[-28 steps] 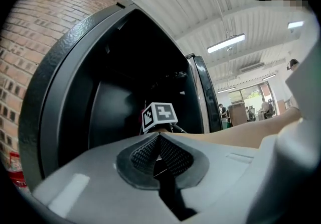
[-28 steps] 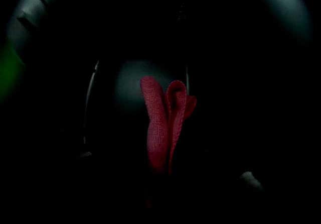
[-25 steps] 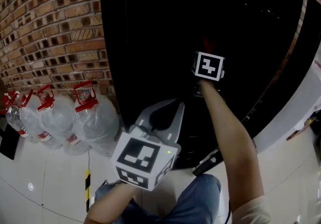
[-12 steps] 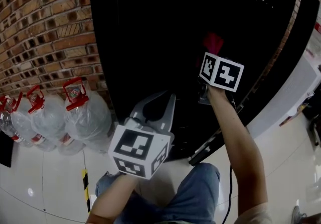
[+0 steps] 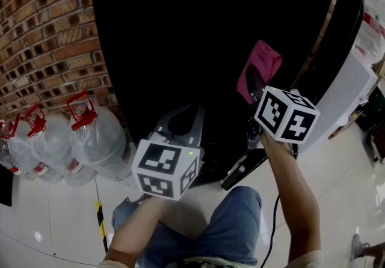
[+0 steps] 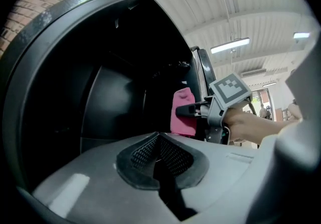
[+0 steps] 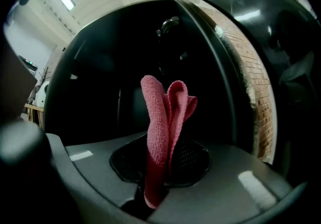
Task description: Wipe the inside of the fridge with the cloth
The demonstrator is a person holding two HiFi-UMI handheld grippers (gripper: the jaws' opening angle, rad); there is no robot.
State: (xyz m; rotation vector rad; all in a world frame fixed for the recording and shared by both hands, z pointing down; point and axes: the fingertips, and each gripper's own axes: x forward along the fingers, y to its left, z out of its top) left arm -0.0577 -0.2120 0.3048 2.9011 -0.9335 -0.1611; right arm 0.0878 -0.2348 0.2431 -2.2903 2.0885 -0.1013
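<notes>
Fridge interior is basically pure black, can't make out shelves or walls in there. Right claw is clamped on the pink cloth, held up in front of the open fridge; the cloth's lower end vanishes between the jaws. Left claw is closed with nothing in it, lower down and clear of the cloth.
</notes>
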